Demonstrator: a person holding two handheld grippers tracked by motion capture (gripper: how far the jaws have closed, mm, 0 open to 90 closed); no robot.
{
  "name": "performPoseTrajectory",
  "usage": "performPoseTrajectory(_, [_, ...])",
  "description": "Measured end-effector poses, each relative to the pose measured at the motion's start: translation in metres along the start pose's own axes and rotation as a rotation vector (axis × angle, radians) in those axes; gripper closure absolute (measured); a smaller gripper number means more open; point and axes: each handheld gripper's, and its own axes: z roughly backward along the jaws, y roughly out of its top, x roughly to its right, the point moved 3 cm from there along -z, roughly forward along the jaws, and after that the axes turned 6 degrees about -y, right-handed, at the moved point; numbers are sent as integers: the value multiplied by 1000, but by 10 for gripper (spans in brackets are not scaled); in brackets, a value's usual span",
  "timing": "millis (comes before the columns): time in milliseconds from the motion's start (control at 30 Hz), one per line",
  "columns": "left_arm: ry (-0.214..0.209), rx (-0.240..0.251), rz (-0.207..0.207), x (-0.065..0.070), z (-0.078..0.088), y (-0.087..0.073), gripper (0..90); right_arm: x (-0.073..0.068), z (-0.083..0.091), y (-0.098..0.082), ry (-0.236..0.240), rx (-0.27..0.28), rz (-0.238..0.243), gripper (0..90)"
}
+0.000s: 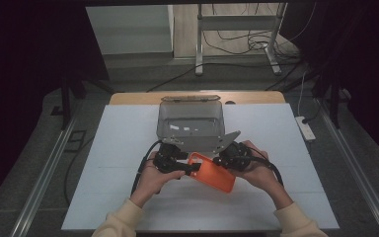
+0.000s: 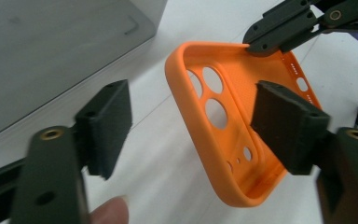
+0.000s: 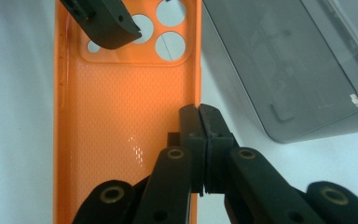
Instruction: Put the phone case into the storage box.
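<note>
Holding the case (image 1: 213, 174) up off the white board (image 1: 118, 148) between my two grippers, just toward the near edge from the grey box (image 1: 191, 123), roughly mid-board. My right gripper (image 3: 199, 112) is clenched on one long side wall of the case, pads pinching the thin rim. My left gripper (image 2: 191, 126) is not on it yet: its jaws stand apart, one pad inside the case's hollow near the camera holes, the other well clear on the outside, so nothing is gripped there.

The risk as I see it: the whole case hangs off a single pinch on a soft, thin wall. If I shut the left jaws crooked, the inside pad could push the case sideways and lever it out of the right grip, dropping it onto the board. Squeezing the rim too hard could also buckle it so it springs free.

Orientation: in the high view the long axis runs on a diagonal, from the camera-hole end by my left gripper down toward the near right corner of the board. In the right gripper view the hollow side faces the camera, the camera cut-outs at the far end, away from my right hand (image 1: 256, 168).
</note>
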Motion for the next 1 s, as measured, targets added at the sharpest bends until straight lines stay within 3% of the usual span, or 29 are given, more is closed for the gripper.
performPoseTrajectory(200, [-32, 0, 13, -1, 0, -1, 432, -1, 2, 1, -14, 12, 12, 890])
performPoseTrajectory(333, [-65, 6, 5, -1, 2, -1, 568, -2, 4, 3, -20, 16, 15, 890])
performPoseTrajectory(567, [-65, 38, 13, -3, 7, -1, 712, -3, 5, 4, -33, 31, 22, 888])
performPoseTrajectory(1000, [-35, 94, 2, -3, 12, 0, 794, -4, 8, 6, -38, 52, 23, 879])
